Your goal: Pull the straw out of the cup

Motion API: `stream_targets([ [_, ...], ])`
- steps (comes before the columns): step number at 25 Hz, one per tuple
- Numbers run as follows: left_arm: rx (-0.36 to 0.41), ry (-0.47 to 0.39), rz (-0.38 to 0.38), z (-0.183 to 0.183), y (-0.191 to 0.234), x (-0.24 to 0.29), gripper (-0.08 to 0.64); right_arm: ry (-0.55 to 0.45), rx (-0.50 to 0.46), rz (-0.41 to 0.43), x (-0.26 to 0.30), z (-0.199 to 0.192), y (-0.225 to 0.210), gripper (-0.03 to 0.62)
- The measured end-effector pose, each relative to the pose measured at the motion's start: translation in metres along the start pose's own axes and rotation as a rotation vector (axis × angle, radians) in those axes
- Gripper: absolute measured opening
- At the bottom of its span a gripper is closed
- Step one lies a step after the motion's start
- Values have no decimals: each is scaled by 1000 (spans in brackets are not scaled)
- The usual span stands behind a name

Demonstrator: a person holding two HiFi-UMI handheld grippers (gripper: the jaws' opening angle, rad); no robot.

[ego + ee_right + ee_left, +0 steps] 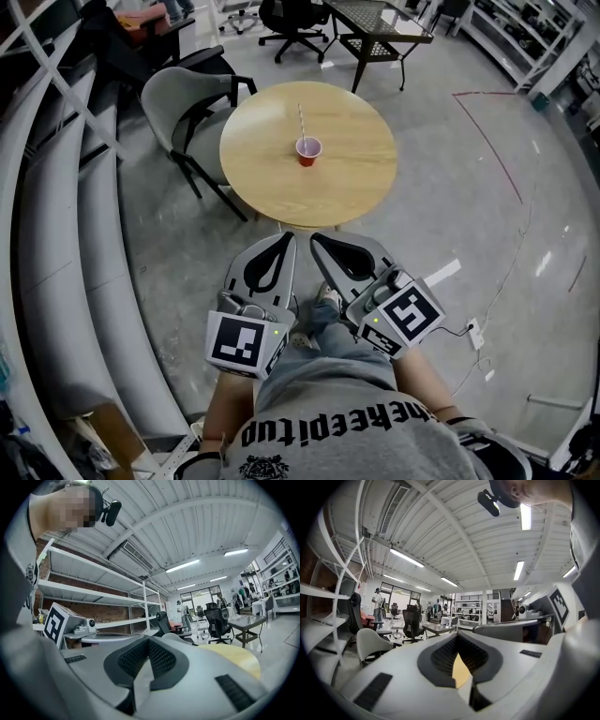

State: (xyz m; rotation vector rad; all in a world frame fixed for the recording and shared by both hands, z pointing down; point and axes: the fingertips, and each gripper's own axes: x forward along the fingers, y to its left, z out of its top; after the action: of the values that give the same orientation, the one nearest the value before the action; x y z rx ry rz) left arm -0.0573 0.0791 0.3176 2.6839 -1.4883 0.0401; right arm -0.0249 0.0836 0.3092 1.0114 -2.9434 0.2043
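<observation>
A small red cup (308, 151) stands near the middle of a round wooden table (352, 178). A striped straw (302, 120) rises from the cup and leans toward the far side. Both grippers hang well short of the table, close to the person's body and above the floor. My left gripper (287, 237) is shut with nothing in it, and my right gripper (317, 241) beside it is shut and empty too. In the left gripper view the jaws (457, 638) meet, with a sliver of tabletop showing through the gap. The right gripper view shows my right gripper (148, 641) pressed together, the table (236, 660) at its right.
A grey chair (184, 101) is tucked at the table's left. A black office chair (292, 21) and a dark metal side table (380, 26) stand beyond. White shelving (56, 234) curves along the left. A red line (497, 150) runs across the floor at right.
</observation>
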Motion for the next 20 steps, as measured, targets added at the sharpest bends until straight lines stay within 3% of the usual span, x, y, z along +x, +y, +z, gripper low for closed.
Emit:
stream_targets([
  [20,-1,59,69,9,30,130,40,-13,31,74,48,22,-129,12],
])
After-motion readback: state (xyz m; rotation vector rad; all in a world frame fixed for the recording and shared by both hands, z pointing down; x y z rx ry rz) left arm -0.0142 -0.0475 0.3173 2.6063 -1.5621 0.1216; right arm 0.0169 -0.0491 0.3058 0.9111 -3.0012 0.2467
